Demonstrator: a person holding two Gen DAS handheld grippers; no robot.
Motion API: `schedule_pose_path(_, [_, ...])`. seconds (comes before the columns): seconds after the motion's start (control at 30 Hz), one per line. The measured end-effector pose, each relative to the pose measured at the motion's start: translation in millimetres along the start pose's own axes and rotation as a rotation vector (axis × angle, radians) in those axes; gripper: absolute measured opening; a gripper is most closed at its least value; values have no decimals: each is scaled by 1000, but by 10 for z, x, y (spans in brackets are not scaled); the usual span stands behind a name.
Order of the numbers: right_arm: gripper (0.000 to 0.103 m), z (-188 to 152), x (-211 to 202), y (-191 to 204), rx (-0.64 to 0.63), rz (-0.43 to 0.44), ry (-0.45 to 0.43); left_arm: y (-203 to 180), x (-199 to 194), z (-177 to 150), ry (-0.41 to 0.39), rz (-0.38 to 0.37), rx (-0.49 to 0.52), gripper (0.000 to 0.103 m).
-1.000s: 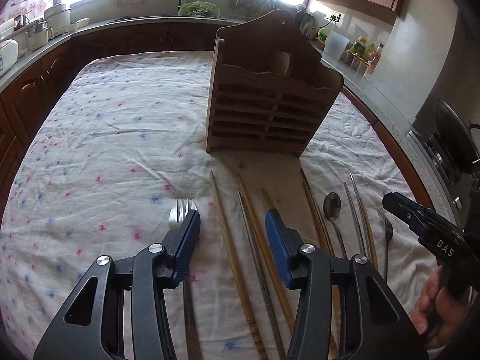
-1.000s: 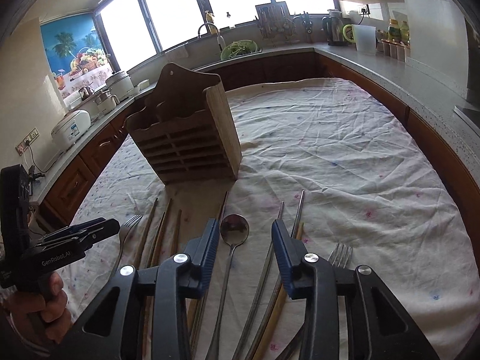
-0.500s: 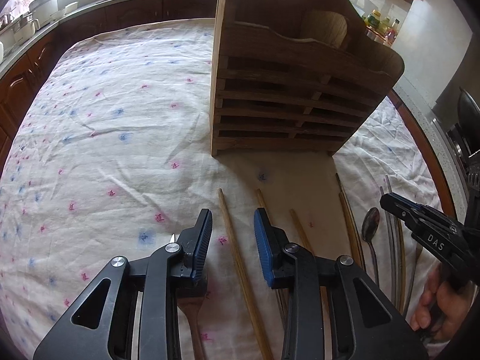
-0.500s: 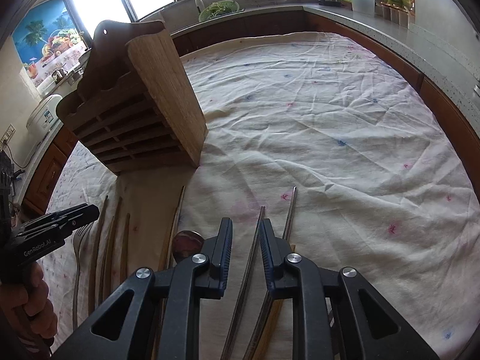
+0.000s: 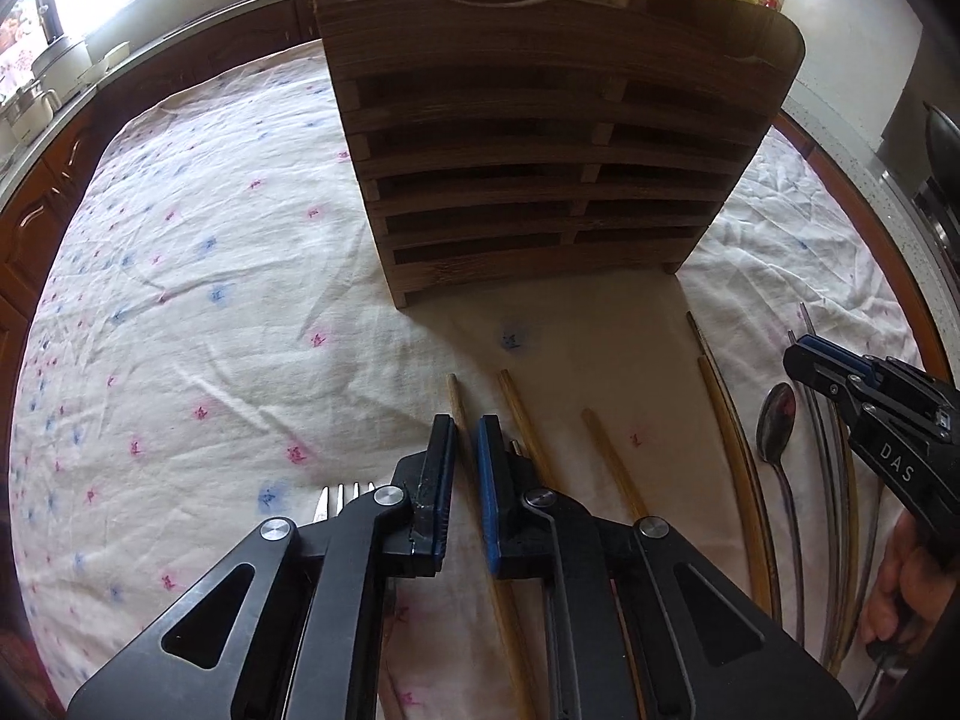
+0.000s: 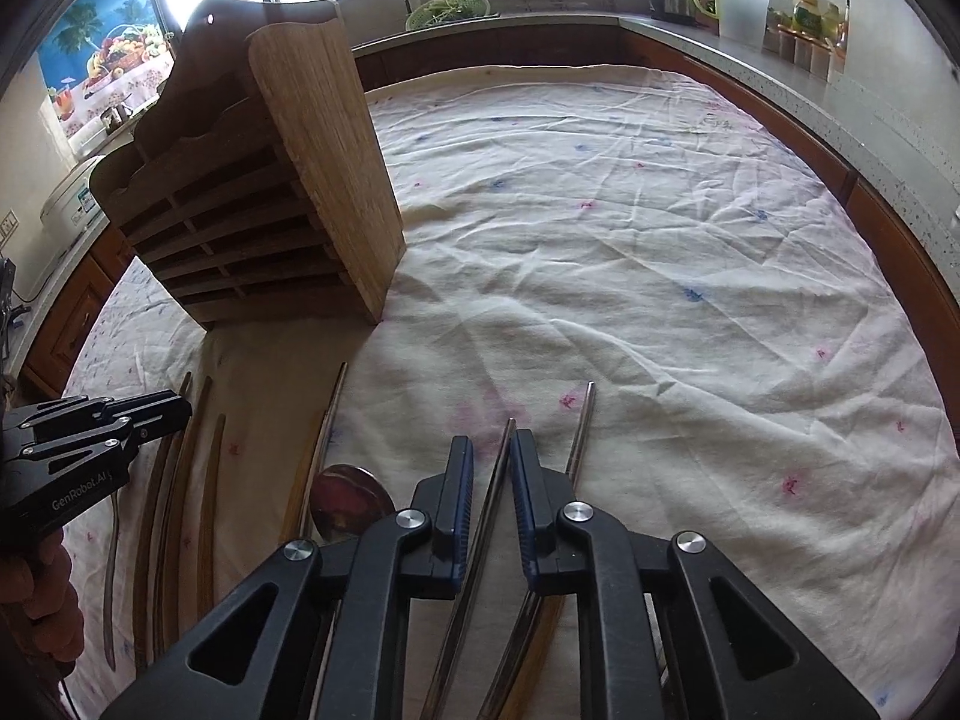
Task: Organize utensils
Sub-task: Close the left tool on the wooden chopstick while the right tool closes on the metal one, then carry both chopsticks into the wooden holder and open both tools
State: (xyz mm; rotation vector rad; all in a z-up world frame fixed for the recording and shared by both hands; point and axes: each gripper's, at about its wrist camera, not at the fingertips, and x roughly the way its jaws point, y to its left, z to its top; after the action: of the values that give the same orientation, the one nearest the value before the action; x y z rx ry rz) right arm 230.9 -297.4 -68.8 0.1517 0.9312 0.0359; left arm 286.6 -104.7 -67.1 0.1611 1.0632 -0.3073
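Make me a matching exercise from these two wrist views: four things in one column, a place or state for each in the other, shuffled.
Things:
1. wooden chopstick
2. metal chopstick
3. spoon
4. wooden holder

Places or states:
A. stands upright on the cloth
B. between the left gripper's pads
C. lies free beside the metal chopsticks
D. between the right gripper's pads

Pairs: 1-B, 2-D, 3-C, 4-A
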Motion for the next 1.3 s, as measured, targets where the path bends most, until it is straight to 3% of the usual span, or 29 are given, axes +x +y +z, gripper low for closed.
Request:
schedule_pose_path(0.1, [7,18,-3,-10,9,-5,1,-1,1,22,5,-30,-20,4])
schedule_pose_path(0.23, [5,33,-54,-107,87,80,7,70,-131,9,-12,-93,-69,4])
schedule_pose_path(0.5, [4,61,-572,15,82,179,-83,175,-821,-164,-127,-212,-122,4])
schedule_pose_path(0.7, [4,101,-973,140,51,211,-161,255,-1318,-289,-210,-255,-132,4])
schedule_pose_path(0.97, [4,139,-1587,258,19,253,-300,255,-1845,-426,-338,-290,-133,4])
schedule_pose_path(1.3, [4,269,-2009,330,-4,256,-447,277,-2206,-338,-472,-261,-123,4])
